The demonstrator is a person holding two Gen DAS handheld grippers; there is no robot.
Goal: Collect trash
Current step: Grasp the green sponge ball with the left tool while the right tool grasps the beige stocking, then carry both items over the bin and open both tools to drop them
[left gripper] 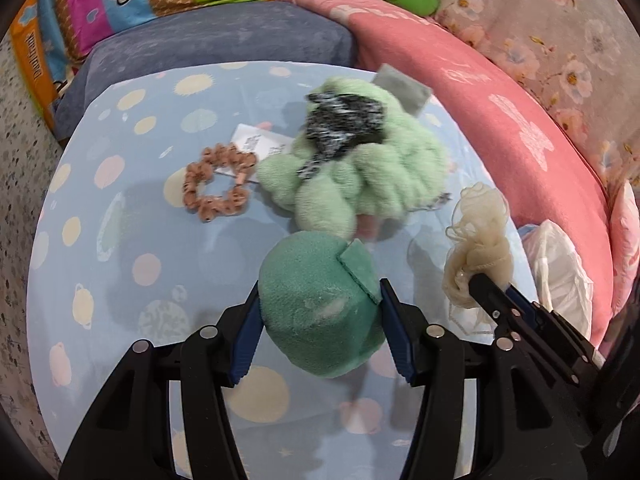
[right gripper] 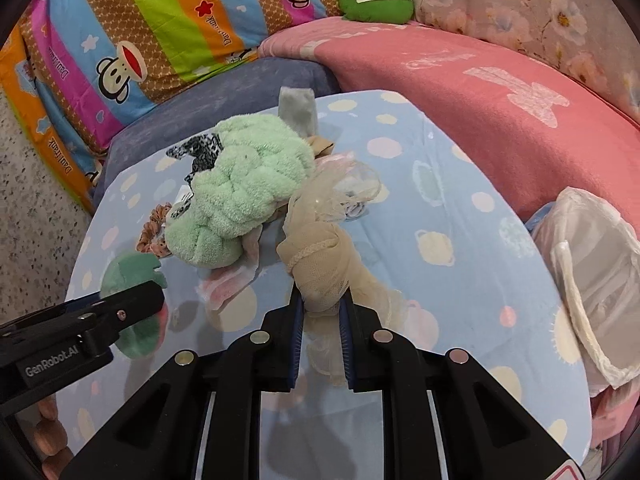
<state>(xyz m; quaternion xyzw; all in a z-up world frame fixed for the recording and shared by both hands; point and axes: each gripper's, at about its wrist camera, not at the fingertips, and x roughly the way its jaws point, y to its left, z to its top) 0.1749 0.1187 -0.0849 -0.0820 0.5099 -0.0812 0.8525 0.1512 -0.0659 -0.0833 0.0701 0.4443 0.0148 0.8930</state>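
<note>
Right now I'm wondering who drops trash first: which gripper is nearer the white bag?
Right. The right gripper, clamping beige mesh, sits beside the white bag; the left gripper, holding a green sponge, is farther away.

1. We see a round table under a pale blue cloth with pastel planet dots (left gripper: 120,240).
2. We find a grey-blue plush cushion (left gripper: 224,36) just beyond its far edge.
3. We note a pink fleece blanket (right gripper: 500,92) curving along the right side.
4. We see a striped cartoon-monkey quilt (right gripper: 160,20) behind, beside a floral beige fabric (left gripper: 560,40).
5. We spot speckled terrazzo floor (right gripper: 36,208) at the left.
</note>
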